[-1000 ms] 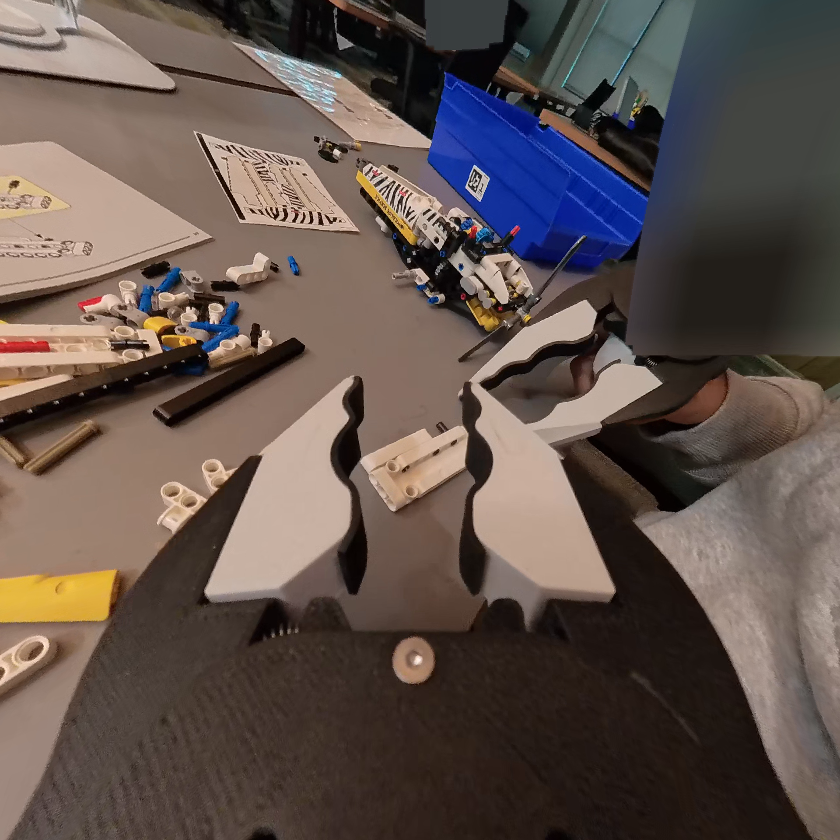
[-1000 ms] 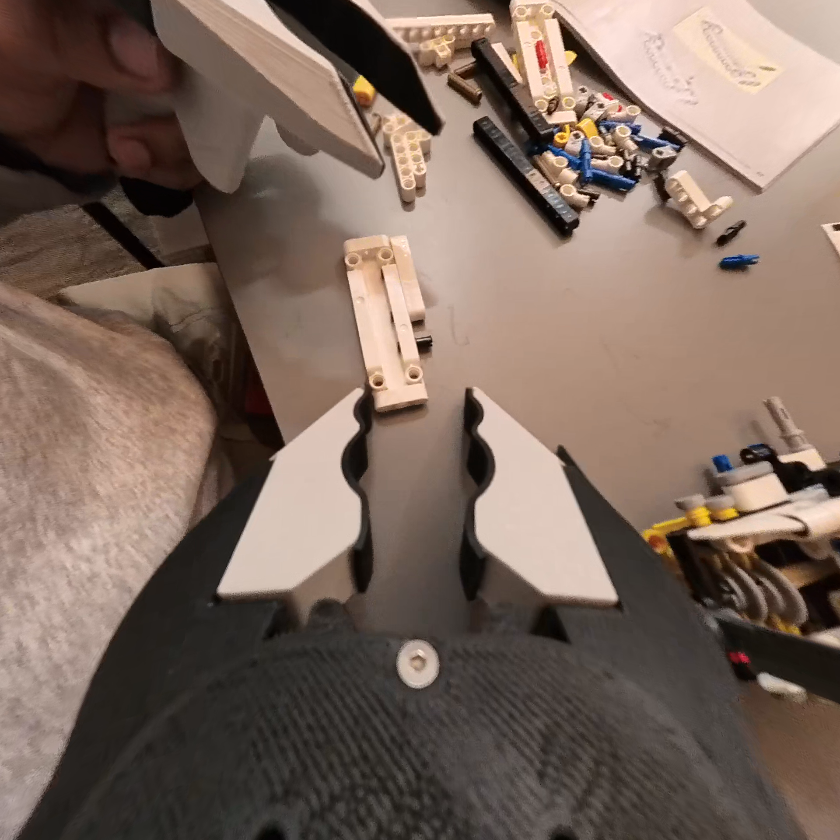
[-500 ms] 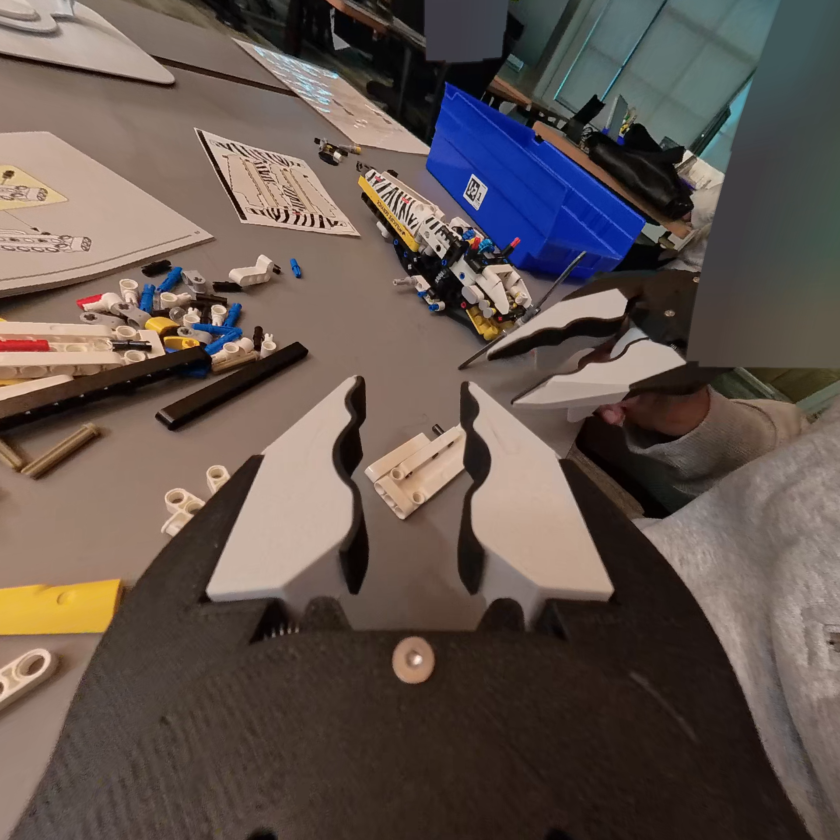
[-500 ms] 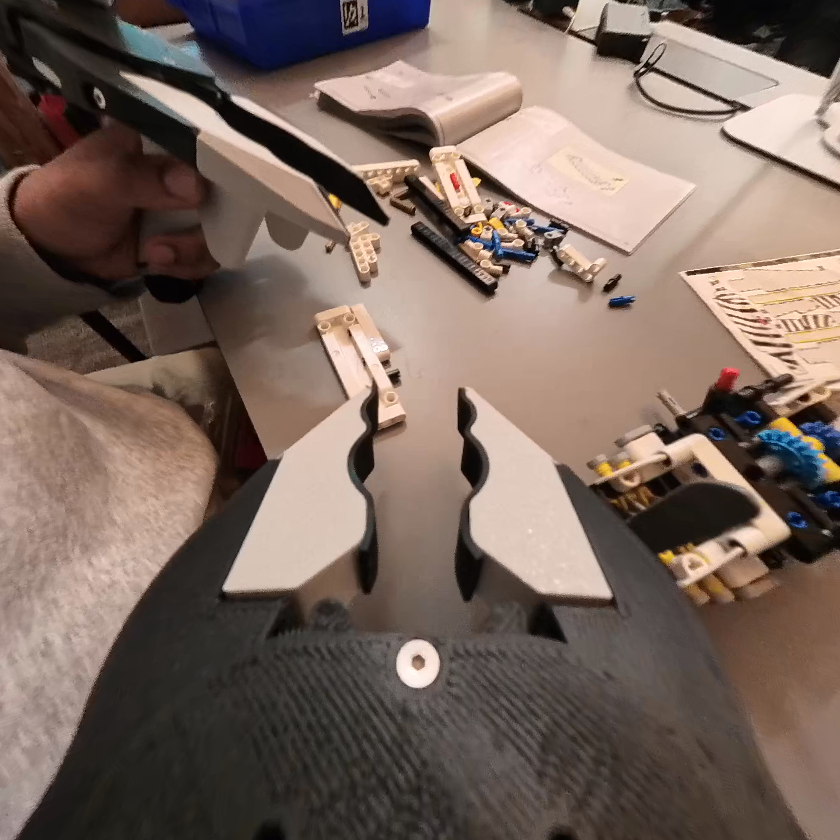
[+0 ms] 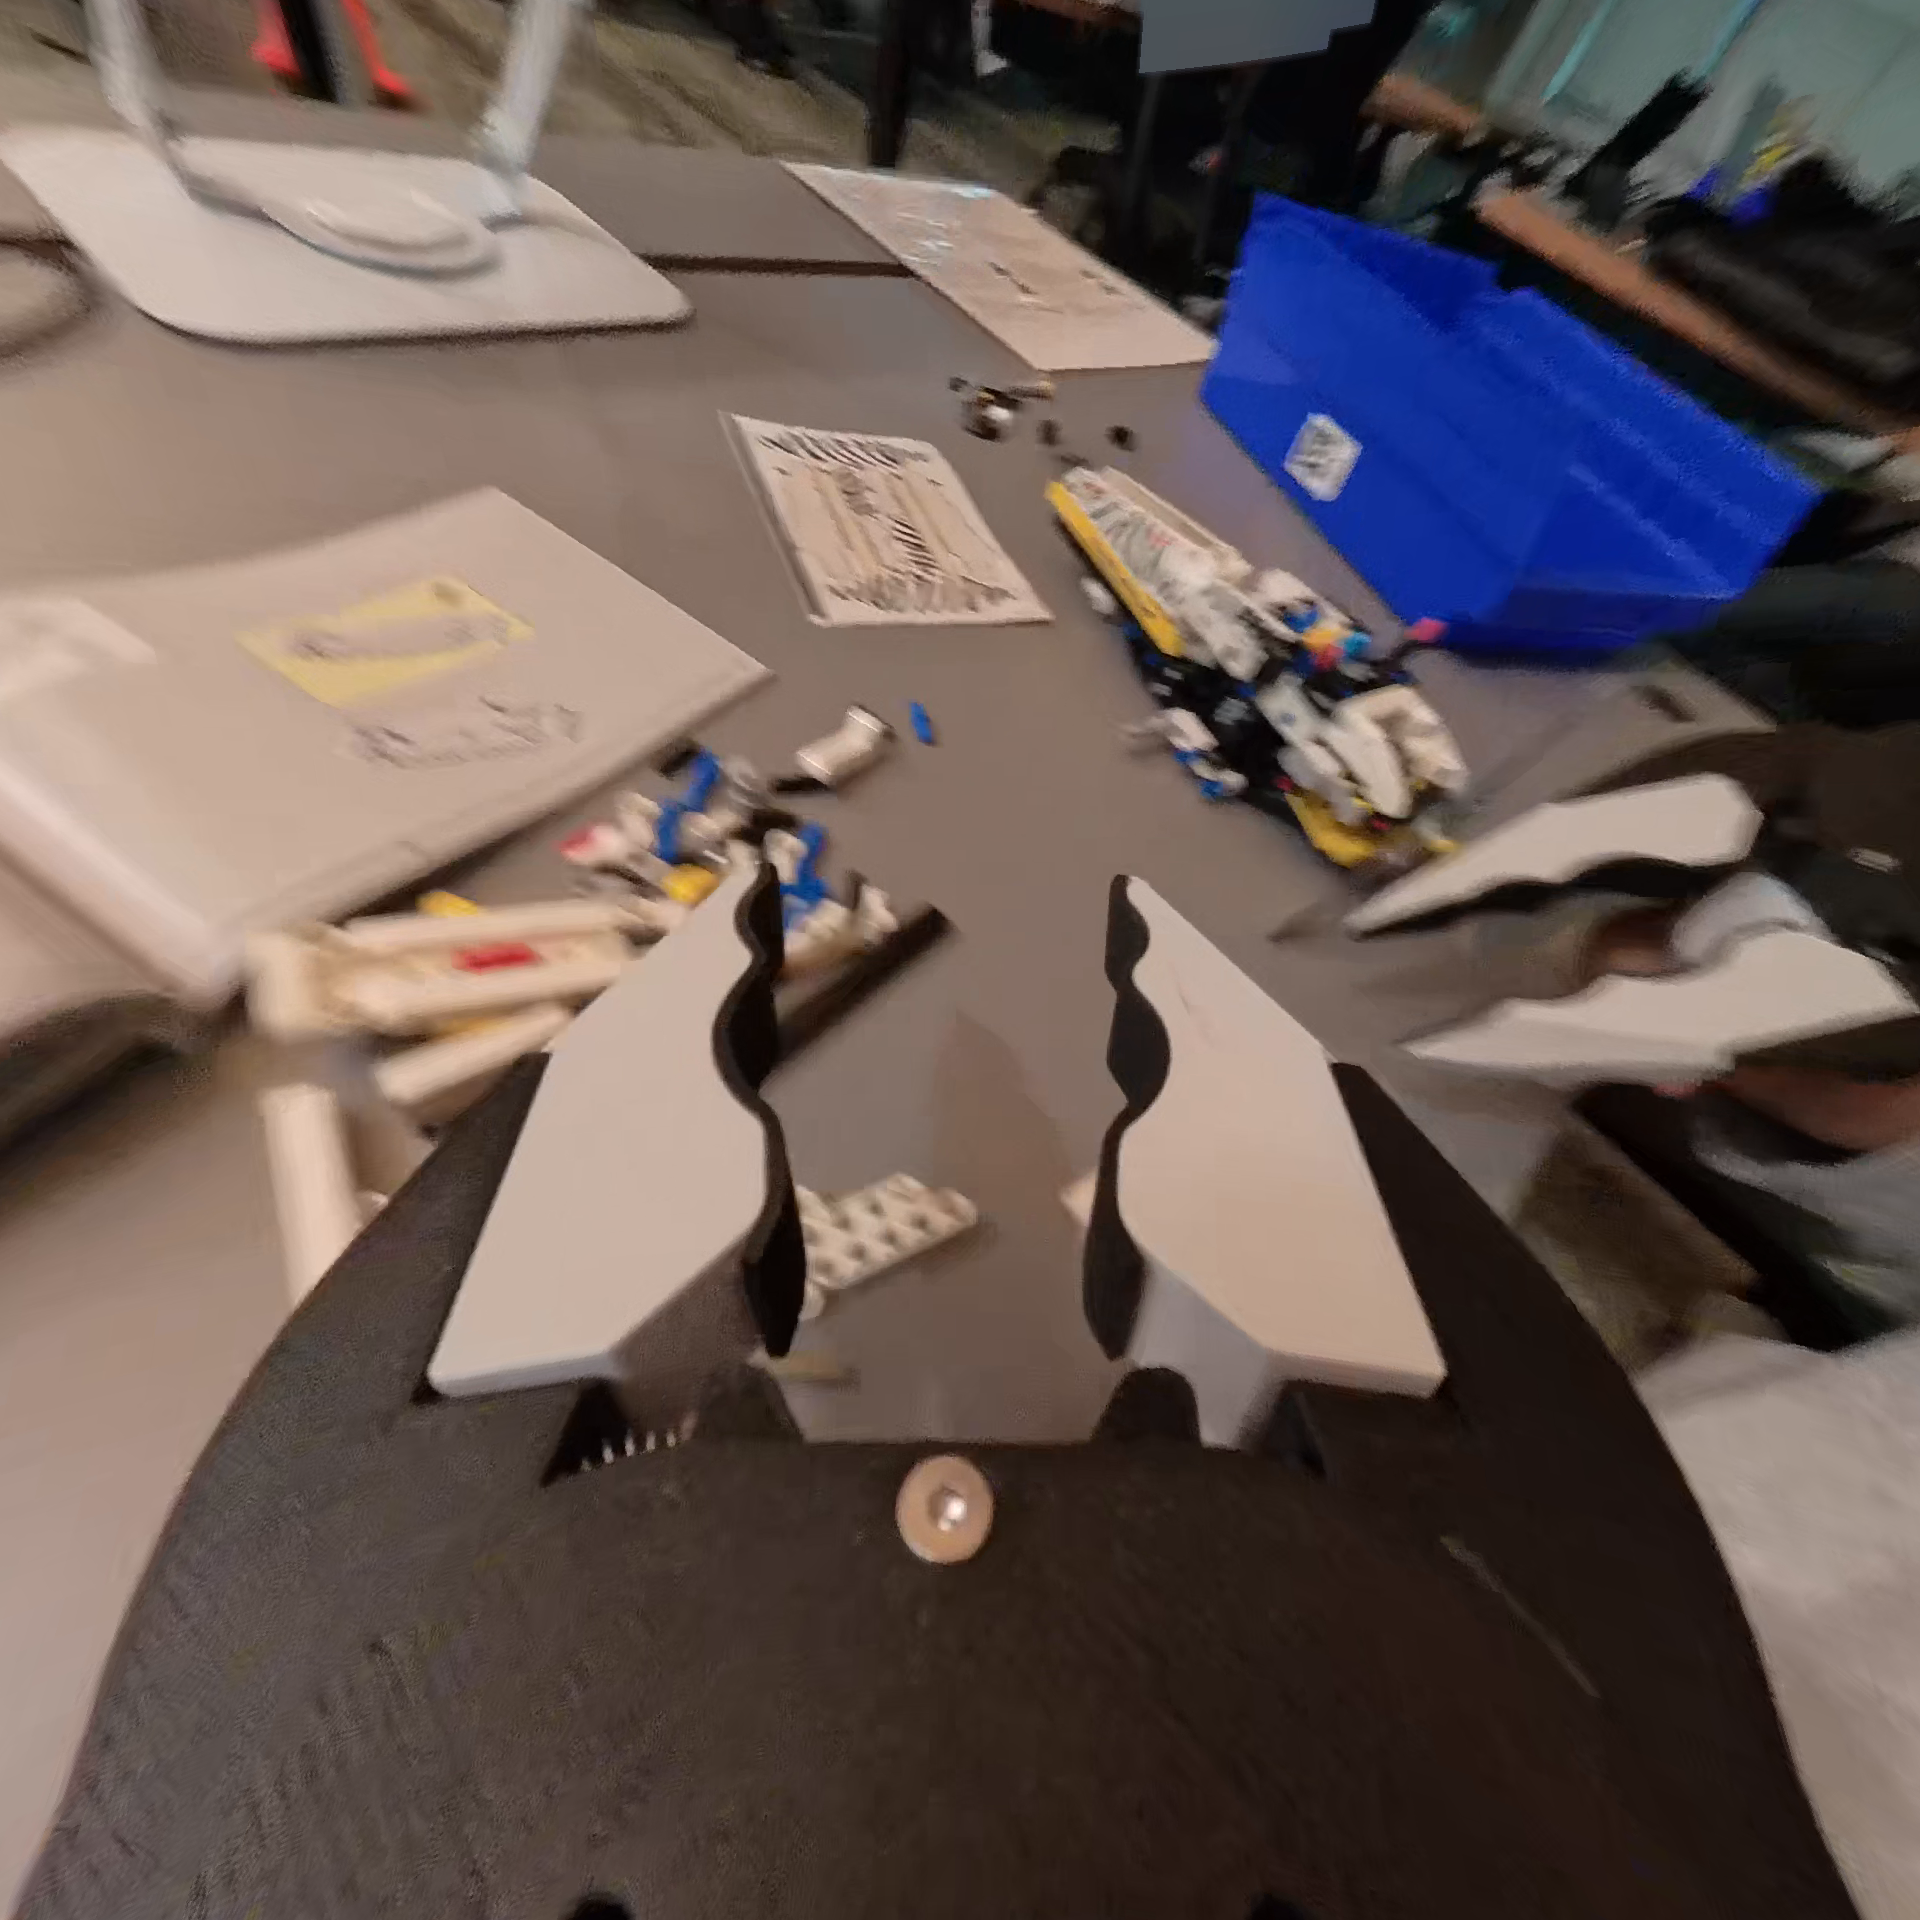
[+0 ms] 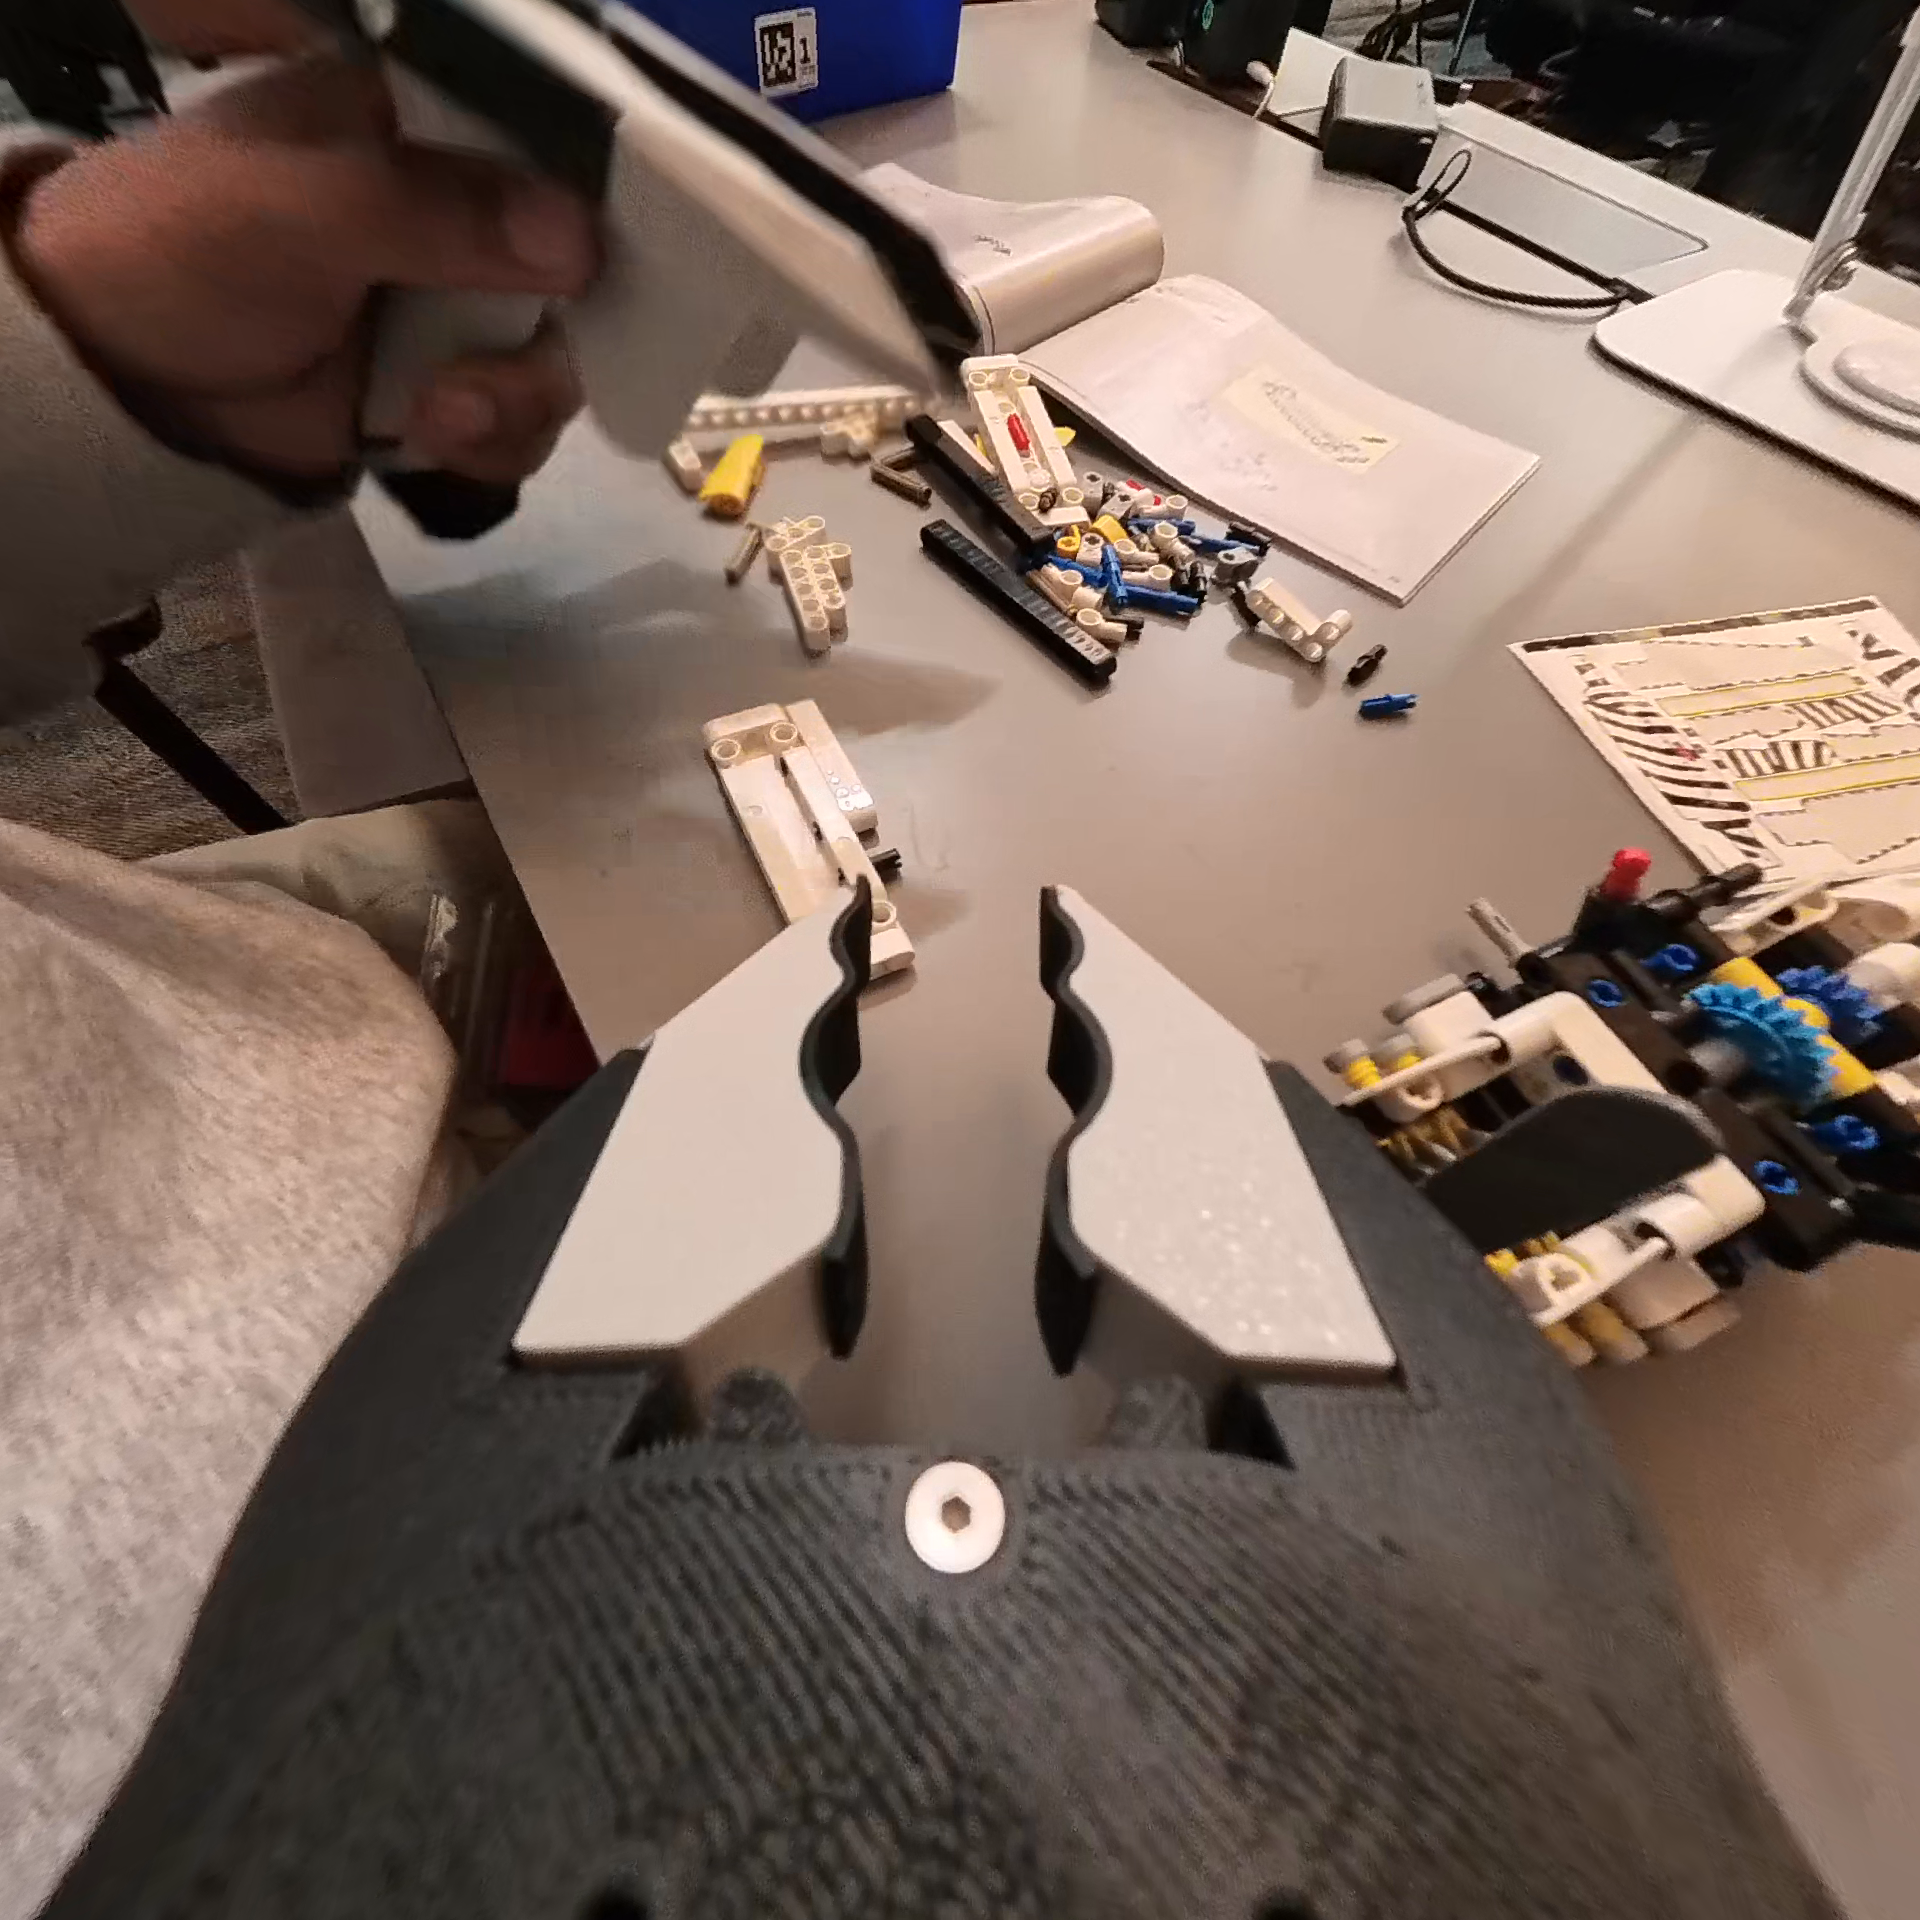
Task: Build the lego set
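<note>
My left gripper (image 5: pixel 935 894) is open and empty. It hovers over the grey table and points at the pile of loose parts (image 5: pixel 727 831). A small white holed piece (image 5: pixel 883 1231) lies under its jaws. This view is blurred. My right gripper (image 6: pixel 951 899) is open and empty above the table. A flat white assembly (image 6: pixel 790 800) lies just ahead of its left fingertip, near the table edge. The partly built model (image 6: pixel 1610 1091) sits to its right and also shows in the left wrist view (image 5: pixel 1268 675). The left gripper (image 6: pixel 779 239) shows above the pile (image 6: pixel 1112 561).
An instruction booklet (image 6: pixel 1278 416) and a sticker sheet (image 6: pixel 1766 727) lie beyond the pile. A long black beam (image 6: pixel 1018 613) lies by the parts. A blue bin (image 5: pixel 1475 468) stands at the far right, a monitor stand (image 5: pixel 343 239) at the back left.
My left gripper has lifted off the flat white assembly and swung toward the pile of loose parts. My right gripper has tilted up and drawn back a little. Both stay open.
</note>
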Demonstrator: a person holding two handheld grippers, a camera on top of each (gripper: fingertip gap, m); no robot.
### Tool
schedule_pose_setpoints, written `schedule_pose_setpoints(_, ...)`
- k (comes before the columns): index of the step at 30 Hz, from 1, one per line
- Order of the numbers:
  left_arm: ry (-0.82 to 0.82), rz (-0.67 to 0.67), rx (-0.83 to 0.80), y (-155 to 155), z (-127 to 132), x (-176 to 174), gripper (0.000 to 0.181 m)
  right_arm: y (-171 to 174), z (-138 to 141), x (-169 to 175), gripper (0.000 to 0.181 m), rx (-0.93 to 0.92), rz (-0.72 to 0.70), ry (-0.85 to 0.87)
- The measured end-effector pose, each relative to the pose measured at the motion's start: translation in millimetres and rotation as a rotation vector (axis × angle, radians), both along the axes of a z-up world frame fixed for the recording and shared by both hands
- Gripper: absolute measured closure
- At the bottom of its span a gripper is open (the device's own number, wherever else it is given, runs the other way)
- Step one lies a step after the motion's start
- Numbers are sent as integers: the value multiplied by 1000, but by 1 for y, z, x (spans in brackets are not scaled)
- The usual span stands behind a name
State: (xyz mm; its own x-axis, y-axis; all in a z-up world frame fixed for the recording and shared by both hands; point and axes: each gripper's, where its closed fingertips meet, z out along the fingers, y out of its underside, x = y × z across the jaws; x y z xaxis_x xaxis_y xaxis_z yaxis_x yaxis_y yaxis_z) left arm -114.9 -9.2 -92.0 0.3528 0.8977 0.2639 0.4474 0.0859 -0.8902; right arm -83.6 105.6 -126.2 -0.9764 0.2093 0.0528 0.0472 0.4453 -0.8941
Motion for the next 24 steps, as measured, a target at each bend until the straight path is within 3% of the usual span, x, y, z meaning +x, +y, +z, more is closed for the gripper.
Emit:
schedule_pose_setpoints(4,-61,74,-224,-41,2,-66,101,-1,-3,0,150,20,2,-7)
schedule_pose_setpoints(8,-231,90,-340,-61,-35,-135,91,-1,-7,0,151,43,1,-1)
schedule_pose_setpoints(13,-405,77,-403,-65,-83,-154,79,-1,-2,2,155,21,0,50)
schedule_pose_setpoints(18,-424,84,-400,-70,-82,-153,88,0,0,1,162,13,-20,85)
schedule_pose_setpoints(24,-436,81,-418,-82,-80,-153,130,-1,-4,-1,162,40,-26,61)
